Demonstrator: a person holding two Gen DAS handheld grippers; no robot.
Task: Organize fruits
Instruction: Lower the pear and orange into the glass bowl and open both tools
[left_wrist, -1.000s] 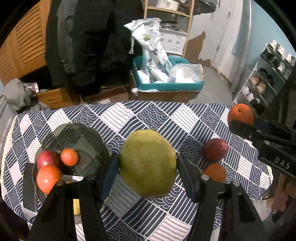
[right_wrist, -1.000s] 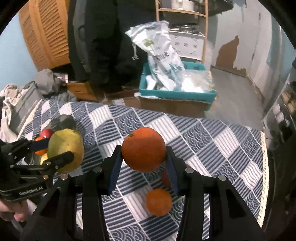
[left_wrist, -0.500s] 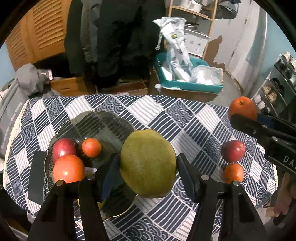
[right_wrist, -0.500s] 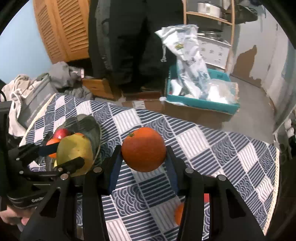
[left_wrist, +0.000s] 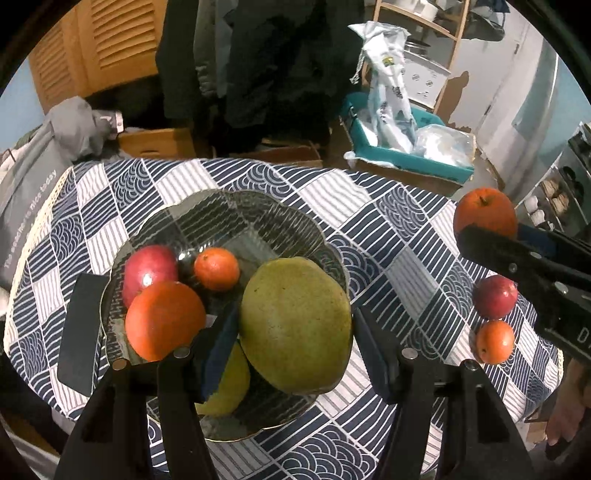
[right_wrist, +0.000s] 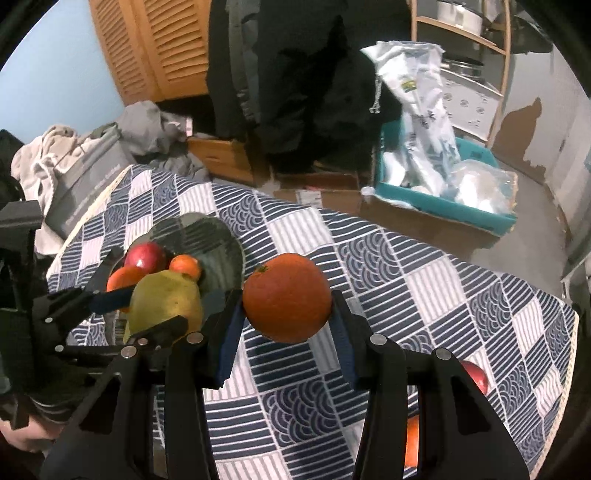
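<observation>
My left gripper is shut on a large green-yellow fruit and holds it above the right side of a glass bowl. The bowl holds a red apple, a small tangerine, an orange and a yellow fruit partly hidden under the fingers. My right gripper is shut on a large orange above the tablecloth, right of the bowl. A red apple and a small orange lie on the cloth at the right.
The table has a blue-and-white patterned cloth. A black phone lies left of the bowl. Beyond the table stand a teal crate with bags, cardboard boxes and a person in dark clothes.
My left gripper has carried the green-yellow fruit leftward, from over the bare cloth to over the bowl. My right gripper has moved left with the orange, away from the two fruits on the cloth.
</observation>
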